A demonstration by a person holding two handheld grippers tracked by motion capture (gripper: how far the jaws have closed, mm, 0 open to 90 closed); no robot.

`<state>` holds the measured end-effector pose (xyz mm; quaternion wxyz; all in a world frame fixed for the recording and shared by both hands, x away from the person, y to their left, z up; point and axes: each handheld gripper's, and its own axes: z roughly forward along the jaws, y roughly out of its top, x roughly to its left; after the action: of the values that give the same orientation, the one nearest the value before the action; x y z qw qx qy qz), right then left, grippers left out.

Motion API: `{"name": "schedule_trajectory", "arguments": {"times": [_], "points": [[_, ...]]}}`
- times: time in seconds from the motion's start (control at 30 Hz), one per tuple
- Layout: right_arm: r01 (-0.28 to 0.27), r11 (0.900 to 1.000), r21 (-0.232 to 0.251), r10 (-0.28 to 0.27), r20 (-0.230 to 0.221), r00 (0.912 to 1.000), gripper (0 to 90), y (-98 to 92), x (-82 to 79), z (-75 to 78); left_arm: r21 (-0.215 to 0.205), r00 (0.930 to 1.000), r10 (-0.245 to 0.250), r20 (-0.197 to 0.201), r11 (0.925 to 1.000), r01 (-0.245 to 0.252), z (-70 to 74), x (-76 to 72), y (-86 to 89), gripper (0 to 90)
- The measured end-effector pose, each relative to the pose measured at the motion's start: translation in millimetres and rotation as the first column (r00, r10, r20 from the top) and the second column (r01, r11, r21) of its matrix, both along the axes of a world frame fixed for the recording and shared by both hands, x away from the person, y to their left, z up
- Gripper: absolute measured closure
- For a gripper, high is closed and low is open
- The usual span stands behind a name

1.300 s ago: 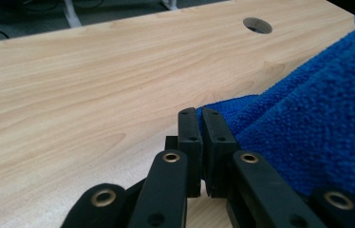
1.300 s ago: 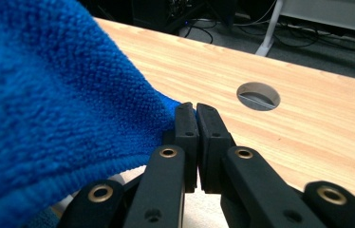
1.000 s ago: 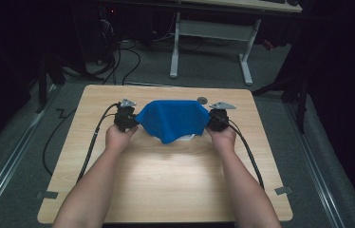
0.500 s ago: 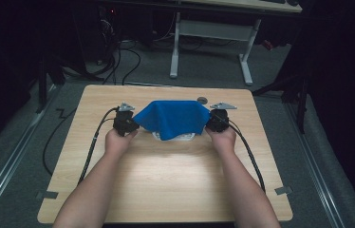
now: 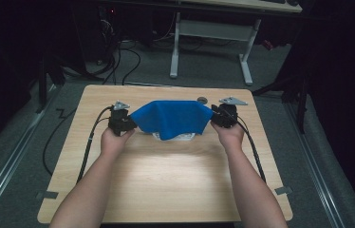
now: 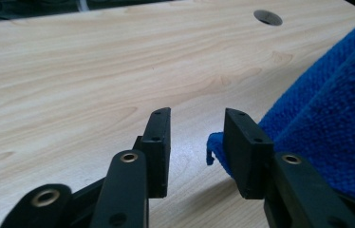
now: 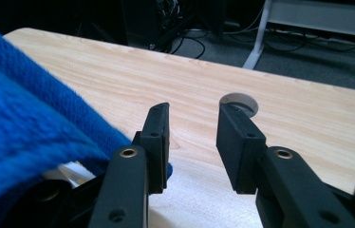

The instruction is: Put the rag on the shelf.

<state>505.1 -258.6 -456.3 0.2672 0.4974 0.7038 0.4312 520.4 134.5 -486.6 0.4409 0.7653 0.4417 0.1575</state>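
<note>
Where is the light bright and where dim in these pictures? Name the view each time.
High view: a bright patch on the table, dark surroundings, soft focus. Left gripper view: evenly lit wood, blue cloth in crisp weave. Right gripper view: cloth nearest the lens blurred, background dark.

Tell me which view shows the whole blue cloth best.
The high view: the blue cloth appears complete, draped over a white object between both hand-held grippers. The left gripper view catches just a corner beside its right jaw; the right gripper view gives a blurred fold beside its left jaw.
</note>
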Motion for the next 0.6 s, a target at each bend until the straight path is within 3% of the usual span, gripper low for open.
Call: {"name": "schedule_trajectory", "arguments": {"times": [0.43, 0.6], "points": [[0.013, 1.000, -0.002, -0.013, 0.037, 0.9992, 62.0, -7.8, -5.4, 17.0, -0.011, 0.9975, 0.053, 0.046, 0.9985, -0.053, 18.9, -3.5, 18.4, 59.2], [0.018, 1.000, -0.010, -0.017, 0.042, 0.9990, 59.8, -12.2, -8.2, 20.7, 0.009, 0.9968, 0.058, 0.055, 0.9982, -0.059, 25.2, -6.7, 25.9, 58.9]]}}
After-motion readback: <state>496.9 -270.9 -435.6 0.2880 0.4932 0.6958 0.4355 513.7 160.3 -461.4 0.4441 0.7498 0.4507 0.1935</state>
